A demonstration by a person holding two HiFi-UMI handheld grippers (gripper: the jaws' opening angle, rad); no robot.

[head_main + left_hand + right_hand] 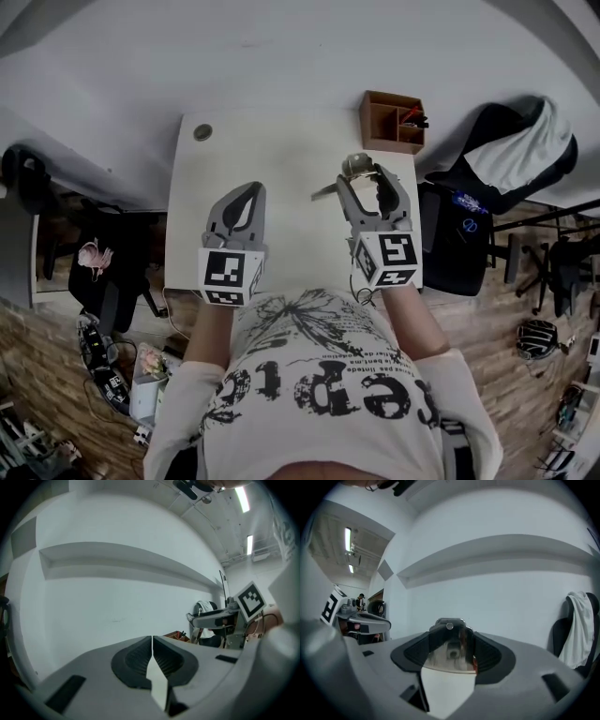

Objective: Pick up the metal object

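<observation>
Right tongs [367, 184]: clamped on metal object [450, 646], apparently held above table [281, 150]. Left tongs [152, 644]: pressed together, empty. Pickup appears complete.

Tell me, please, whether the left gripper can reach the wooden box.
Probably not directly: the right gripper, shut on the metal object, stands roughly between the left gripper and the wooden box; the left jaws are shut.

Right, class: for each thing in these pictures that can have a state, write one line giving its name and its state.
left gripper: shut, nothing in it.
right gripper: shut on the metal object.
metal object: clamped between the right gripper's fingers.
wooden box: upright at the table's far corner, top open, a few items in one compartment.
</observation>
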